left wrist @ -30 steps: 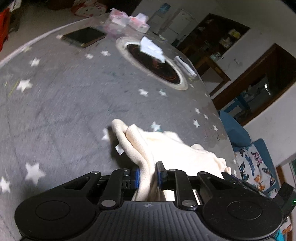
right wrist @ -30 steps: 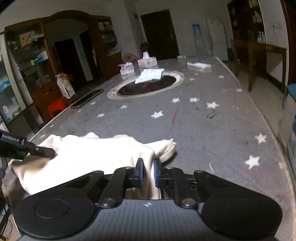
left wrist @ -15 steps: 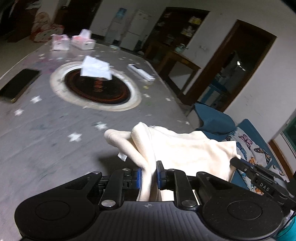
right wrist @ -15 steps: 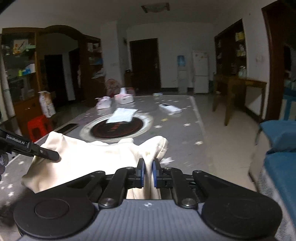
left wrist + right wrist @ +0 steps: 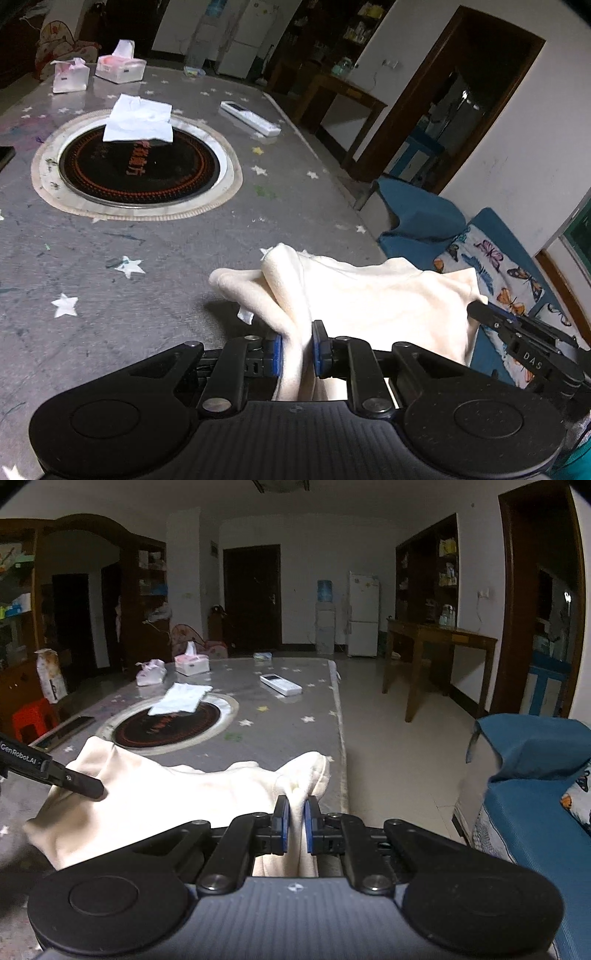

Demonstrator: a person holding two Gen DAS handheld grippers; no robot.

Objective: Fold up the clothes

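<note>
A cream garment (image 5: 369,295) hangs stretched between my two grippers above the near edge of the grey star-patterned table (image 5: 147,258). My left gripper (image 5: 295,345) is shut on a bunched fold of it. My right gripper (image 5: 295,823) is shut on the other end of the garment (image 5: 166,794). The right gripper also shows at the right of the left wrist view (image 5: 524,339), and the left gripper shows at the left of the right wrist view (image 5: 55,773). The garment's lower part is hidden behind the gripper bodies.
A round black hotplate (image 5: 140,166) with a white cloth (image 5: 138,118) on it sits mid-table. Two tissue packs (image 5: 120,66), a white remote (image 5: 249,118) and a phone (image 5: 64,731) lie farther off. A blue sofa (image 5: 535,794) stands to the right, a wooden desk (image 5: 439,638) beyond.
Both grippers have lifted the garment off the table and pulled it back towards the near edge; the views have tilted up to show more of the room.
</note>
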